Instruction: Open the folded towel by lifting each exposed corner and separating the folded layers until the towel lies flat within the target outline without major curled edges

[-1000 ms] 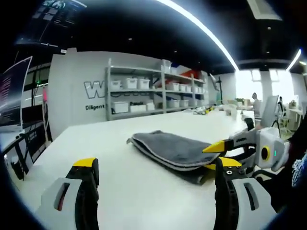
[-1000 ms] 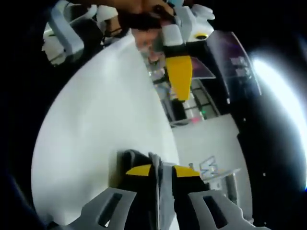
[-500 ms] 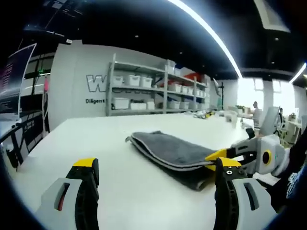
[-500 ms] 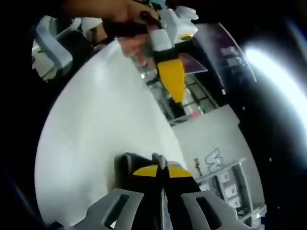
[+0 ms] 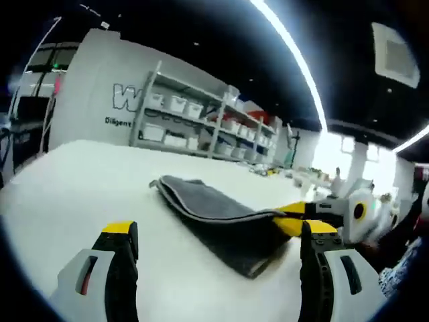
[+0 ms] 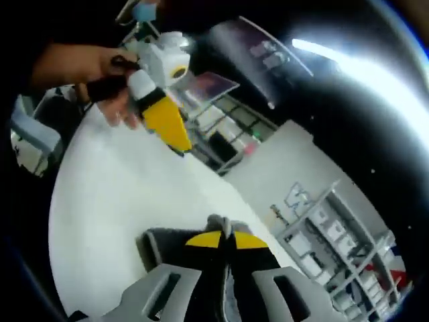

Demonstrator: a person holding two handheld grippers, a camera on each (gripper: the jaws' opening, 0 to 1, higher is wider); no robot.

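1. White table (image 5: 60,174), broad and bare, stretching ahead of both grippers; serves as the flat bed on which the cloth is meant to spread.
2. Shelving unit (image 5: 194,127) with white bins, far beyond the left gripper's jaws against a pale wall; background only.
3. Grey folded towel (image 5: 214,218), lying on the table ahead of and between the left gripper's jaws, layers stacked with a pale edge trim showing along the near fold; far end flat on the table, near-right corner raised off the surface. In the right gripper view, the same cloth (image 6: 167,245) sits directly at the jaw tips.
4. Left gripper (image 5: 218,231), jaws spread wide and holding nothing, hovering low just short of the towel, likely waiting to pin or take a second layer. Seen from the right gripper view, up and to the left, held by a hand (image 6: 87,74).
5. Right gripper (image 6: 224,239), yellow tips pressed together on the towel's corner edge, probably pinching the top layer so it can be peeled away from those beneath.
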